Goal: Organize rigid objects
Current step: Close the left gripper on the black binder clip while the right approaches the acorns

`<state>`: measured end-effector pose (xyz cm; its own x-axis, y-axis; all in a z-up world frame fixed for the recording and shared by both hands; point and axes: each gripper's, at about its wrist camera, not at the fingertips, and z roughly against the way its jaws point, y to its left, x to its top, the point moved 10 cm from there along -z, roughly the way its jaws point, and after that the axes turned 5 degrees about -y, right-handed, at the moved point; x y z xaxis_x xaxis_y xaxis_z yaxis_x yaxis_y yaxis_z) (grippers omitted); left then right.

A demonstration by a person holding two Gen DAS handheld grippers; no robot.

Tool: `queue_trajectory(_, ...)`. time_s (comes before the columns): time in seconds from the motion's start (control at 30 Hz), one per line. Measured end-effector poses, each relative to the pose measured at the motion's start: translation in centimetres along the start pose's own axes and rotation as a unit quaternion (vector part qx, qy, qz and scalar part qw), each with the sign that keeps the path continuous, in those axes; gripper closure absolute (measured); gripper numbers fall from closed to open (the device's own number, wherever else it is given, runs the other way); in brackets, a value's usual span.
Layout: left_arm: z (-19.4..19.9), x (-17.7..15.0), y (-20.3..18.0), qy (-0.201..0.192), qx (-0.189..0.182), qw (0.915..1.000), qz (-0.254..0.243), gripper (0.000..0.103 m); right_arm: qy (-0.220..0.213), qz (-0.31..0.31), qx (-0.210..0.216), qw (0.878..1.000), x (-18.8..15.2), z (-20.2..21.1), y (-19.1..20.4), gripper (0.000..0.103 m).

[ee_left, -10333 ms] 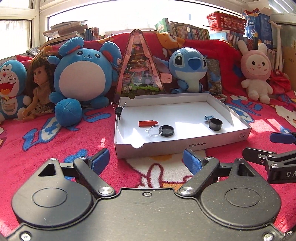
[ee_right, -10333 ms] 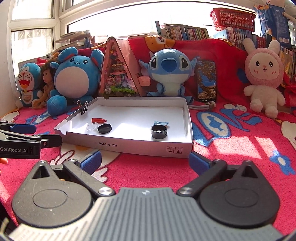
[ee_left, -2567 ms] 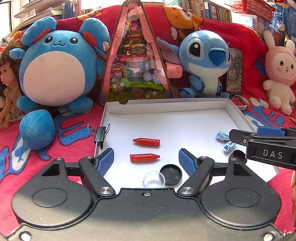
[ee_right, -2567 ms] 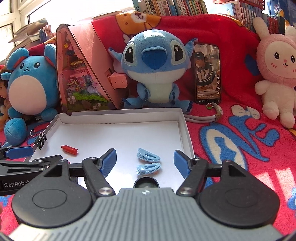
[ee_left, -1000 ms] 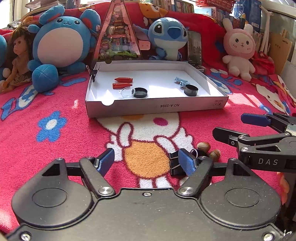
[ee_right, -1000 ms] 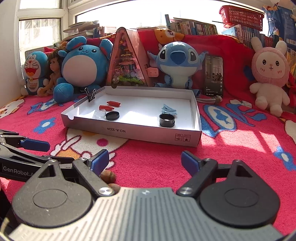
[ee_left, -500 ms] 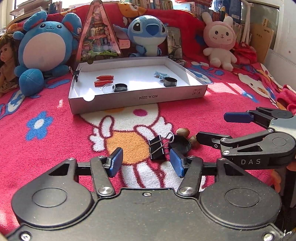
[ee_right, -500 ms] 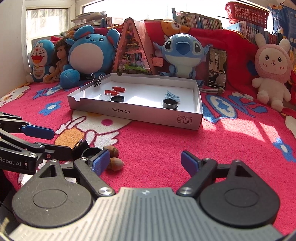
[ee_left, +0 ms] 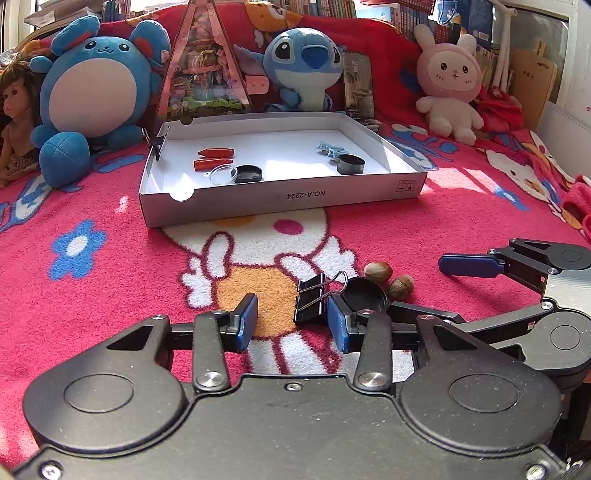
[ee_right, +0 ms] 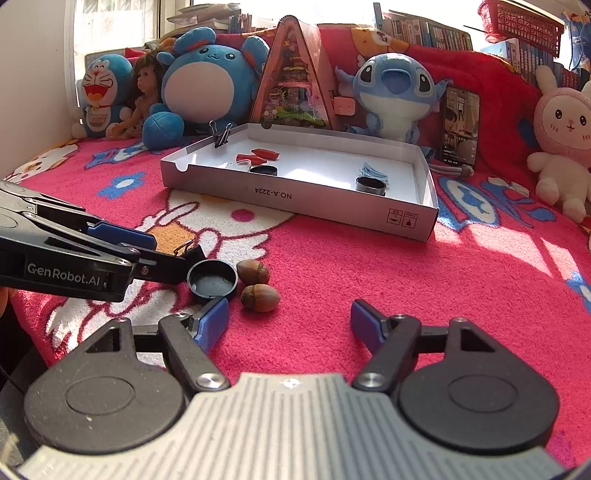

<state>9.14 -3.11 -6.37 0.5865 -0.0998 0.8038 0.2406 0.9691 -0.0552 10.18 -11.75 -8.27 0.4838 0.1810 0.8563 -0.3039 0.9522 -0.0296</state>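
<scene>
Closer now: two hazelnuts (ee_right: 256,286).

Whole surface is a fuzzy hot-pink blanket (ee_left: 424,221) printed with white cartoon cats and blue flowers, patches of sun on the right side. A plain red blanket (ee_right: 491,92) drapes the back, with plushies lined up against it: a round blue mouse plush (ee_left: 92,85), a blue alien plush (ee_right: 395,96), a pink bunny plush (ee_left: 452,77), a blue robot-cat plush (ee_right: 98,96) and a brown-haired doll (ee_right: 142,96). Behind that, a bright window (ee_right: 110,22), a row of books (ee_right: 424,33) and a red plastic basket (ee_right: 517,16).
</scene>
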Motion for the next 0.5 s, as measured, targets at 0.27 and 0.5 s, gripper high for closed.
queue_trajectory(0.27, -0.1, 0.1, 2.1, -0.005, 0.032, 0.9995, 0.006, 0.060, -0.005, -0.001, 0.002, 1.000, 0.1, 0.0, 0.3, 0.025)
queue_trajectory(0.5, -0.1, 0.1, 3.3, -0.007, 0.052, 0.9986, 0.012, 0.059, -0.009, -0.004, -0.011, 1.000, 0.1, -0.1, 0.0, 0.027)
